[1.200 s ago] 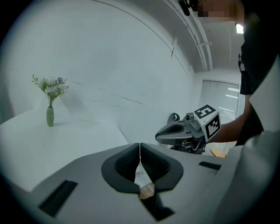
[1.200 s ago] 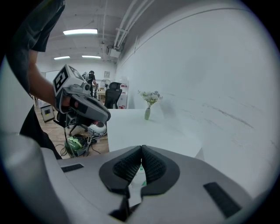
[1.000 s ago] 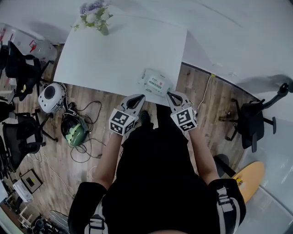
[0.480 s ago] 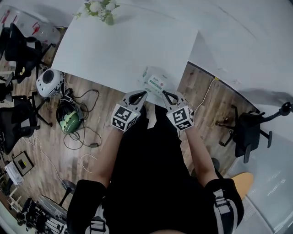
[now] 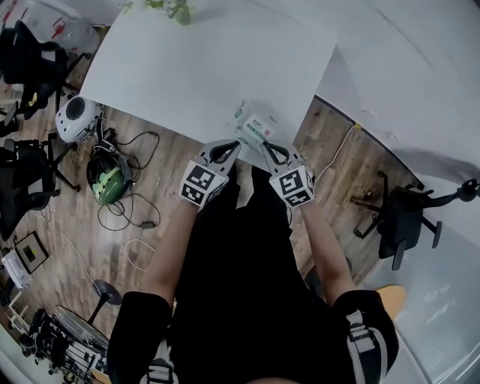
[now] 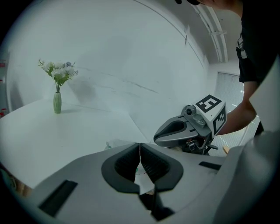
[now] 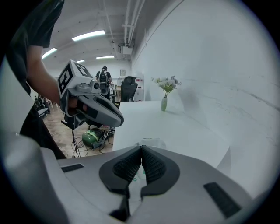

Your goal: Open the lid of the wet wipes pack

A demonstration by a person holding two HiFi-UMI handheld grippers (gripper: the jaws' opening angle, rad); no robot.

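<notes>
The wet wipes pack point(image 5: 255, 129), white with green print and its lid down, lies at the near edge of the white table point(image 5: 202, 67). My left gripper point(image 5: 234, 145) is shut and empty, its tips just short of the pack's near left corner. My right gripper point(image 5: 262, 145) is shut and empty too, just short of the near right corner. In the left gripper view the closed jaws point(image 6: 139, 145) hide most of the pack point(image 6: 114, 142). In the right gripper view the pack point(image 7: 151, 141) peeks over the closed jaws point(image 7: 141, 147).
A vase of white flowers point(image 5: 174, 9) stands at the table's far edge. Under the table's left side lie helmets point(image 5: 105, 184) and cables on the wooden floor. Office chairs point(image 5: 401, 214) stand to the right and left.
Both grippers have come down and forward together, and their tips now sit closer to the pack's near edge. The jaws of both look as shut as before.
</notes>
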